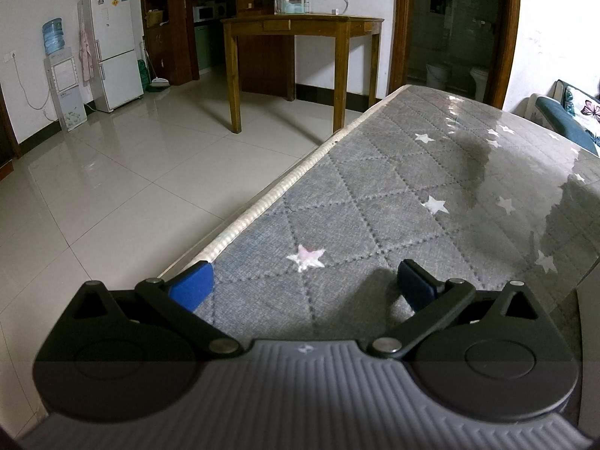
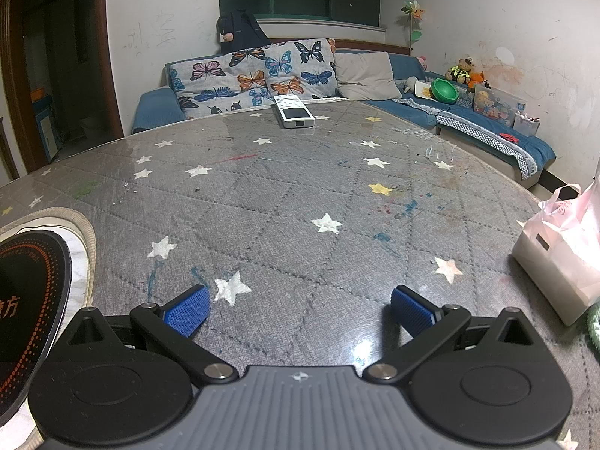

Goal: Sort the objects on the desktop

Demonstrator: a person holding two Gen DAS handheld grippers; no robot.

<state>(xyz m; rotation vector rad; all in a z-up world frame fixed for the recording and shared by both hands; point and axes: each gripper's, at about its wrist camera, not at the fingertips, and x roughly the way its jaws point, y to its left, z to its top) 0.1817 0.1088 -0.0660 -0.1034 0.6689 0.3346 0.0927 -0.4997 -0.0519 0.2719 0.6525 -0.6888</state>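
Note:
A white remote control (image 2: 293, 111) lies at the far edge of the grey star-patterned table (image 2: 285, 195). A pink plastic bag with a white box (image 2: 562, 247) sits at the table's right edge. A black induction cooker (image 2: 30, 300) lies at the left. My right gripper (image 2: 298, 309) is open and empty, low over the table's near part, far from the remote. My left gripper (image 1: 303, 285) is open and empty over the table's left edge (image 1: 262, 202); no object shows in that view.
A blue sofa with butterfly cushions (image 2: 255, 75) stands behind the table, with toys and a green bowl (image 2: 444, 90) at its right end. In the left wrist view a wooden table (image 1: 300, 37), a white fridge (image 1: 112, 45) and a tiled floor (image 1: 112, 172) lie beyond.

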